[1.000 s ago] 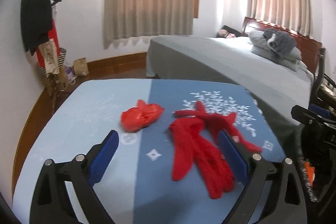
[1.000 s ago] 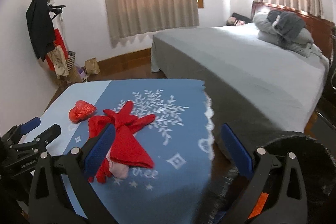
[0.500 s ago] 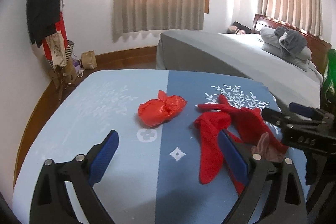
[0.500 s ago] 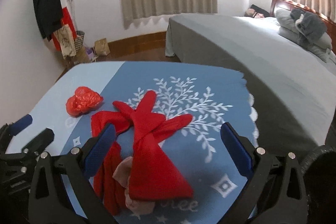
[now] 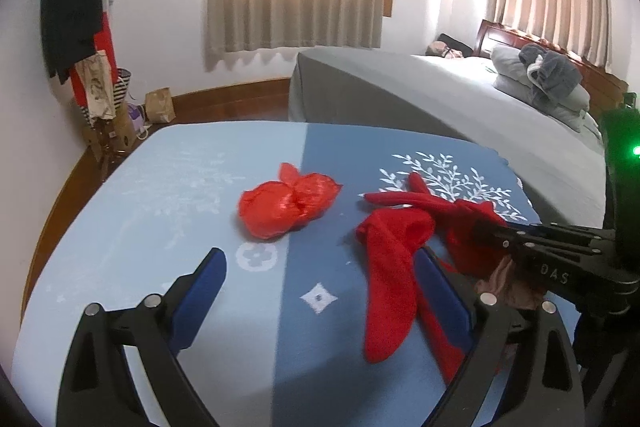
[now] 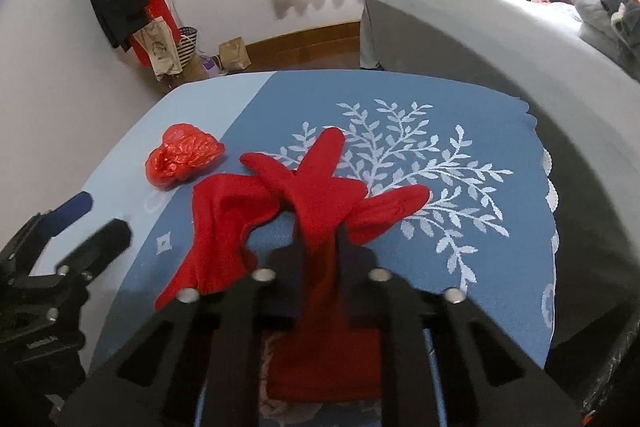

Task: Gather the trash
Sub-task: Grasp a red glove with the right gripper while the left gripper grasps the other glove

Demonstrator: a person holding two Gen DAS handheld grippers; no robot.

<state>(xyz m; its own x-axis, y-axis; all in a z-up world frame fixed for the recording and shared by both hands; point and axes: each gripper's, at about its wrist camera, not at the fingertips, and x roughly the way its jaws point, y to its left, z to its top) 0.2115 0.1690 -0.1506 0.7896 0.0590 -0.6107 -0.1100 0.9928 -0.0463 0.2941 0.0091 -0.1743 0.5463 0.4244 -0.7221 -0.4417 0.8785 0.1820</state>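
Note:
A crumpled red plastic bag (image 5: 286,205) (image 6: 182,155) lies on the blue tablecloth (image 5: 160,207). To its right lie two red gloves. My right gripper (image 6: 320,247) is closing on one red glove (image 6: 320,195), and its pads pinch the glove's wrist part. The other red glove (image 6: 220,227) (image 5: 390,267) lies flat beside it. My left gripper (image 5: 320,259) hovers open over the cloth just short of the bag, with nothing between its fingers. It also shows at the left of the right wrist view as the left gripper (image 6: 100,217). A pinkish cloth (image 5: 504,283) lies under the held glove.
A grey bed (image 5: 440,95) stands behind and right of the table, with pillows at its head. A coat rack (image 5: 80,27) with bags stands by the left wall. A dark round rim (image 6: 612,367) sits low off the table's right edge.
My right gripper swung from the table's right edge over the gloves, dropped, and shut on a red glove. The left gripper stayed open and shifted slightly towards the bag.

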